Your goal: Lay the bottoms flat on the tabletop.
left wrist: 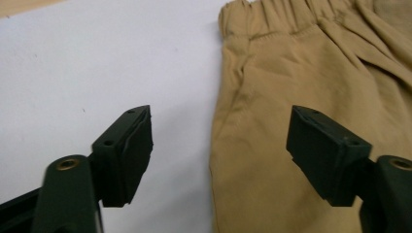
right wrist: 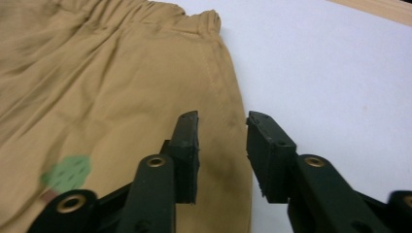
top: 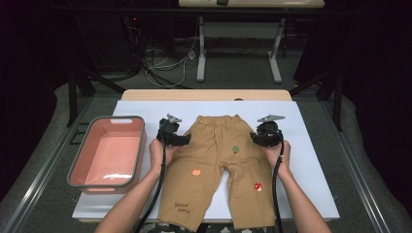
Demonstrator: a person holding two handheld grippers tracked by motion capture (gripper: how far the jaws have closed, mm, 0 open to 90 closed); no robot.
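1. Two grippers hover over tan trousers [top: 218, 165] spread flat on the white counter [top: 311, 160], waistband at the far end, legs toward the person.
2. Left gripper [top: 176, 138] sits at the trousers' left hip edge; its fingers [left wrist: 127, 155] are spread wide, straddling the side seam, gripping nothing.
3. Right gripper [top: 265, 136] is over the right hip edge; its fingers [right wrist: 187, 155] stand apart with a narrower gap, above the cloth, not pinching it.
4. Pink tub [top: 141, 145] stands on the counter's left, just beside the left hand [top: 158, 153].
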